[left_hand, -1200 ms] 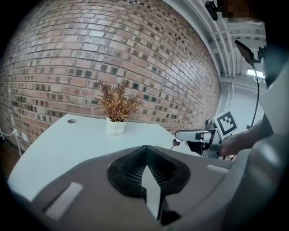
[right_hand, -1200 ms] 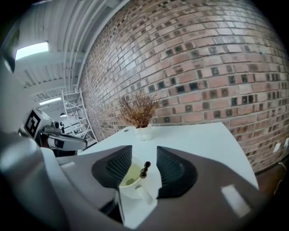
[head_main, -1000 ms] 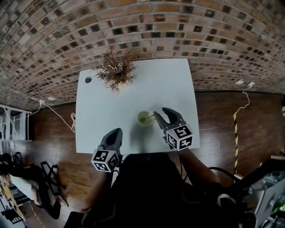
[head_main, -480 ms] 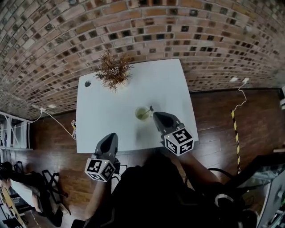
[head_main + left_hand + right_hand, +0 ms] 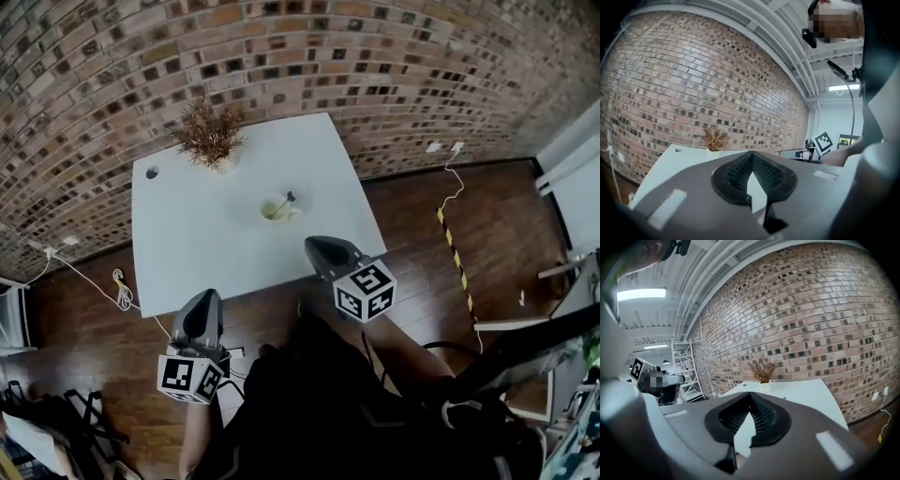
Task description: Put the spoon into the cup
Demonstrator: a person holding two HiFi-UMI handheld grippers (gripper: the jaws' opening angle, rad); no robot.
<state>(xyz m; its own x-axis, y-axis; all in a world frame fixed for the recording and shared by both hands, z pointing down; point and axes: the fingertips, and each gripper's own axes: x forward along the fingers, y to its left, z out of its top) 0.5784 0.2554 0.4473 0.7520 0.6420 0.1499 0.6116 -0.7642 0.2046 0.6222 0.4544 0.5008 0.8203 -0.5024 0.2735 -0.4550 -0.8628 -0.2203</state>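
Note:
In the head view a small pale green cup (image 5: 274,210) stands near the middle of the white table (image 5: 187,234). The spoon (image 5: 285,201) rests in it, its dark handle leaning out to the upper right. My right gripper (image 5: 315,244) hovers over the table's near right edge, well back from the cup, shut and empty. My left gripper (image 5: 205,296) hangs past the near edge over the floor, also shut and empty. In the left gripper view the left gripper (image 5: 751,153) has its tips together, as does the right gripper (image 5: 751,394) in the right gripper view. The jaws hide the cup in both gripper views.
A dried plant (image 5: 208,131) in a white pot stands at the table's far edge against the brick wall (image 5: 309,56). A round hole (image 5: 152,172) marks the far left corner. Cables (image 5: 120,286) and a yellow-black strip (image 5: 451,246) lie on the wooden floor.
The right gripper, open beside the spoon at the cup one second ago, has shut and drawn back toward the person. The left gripper has also pulled back off the table edge.

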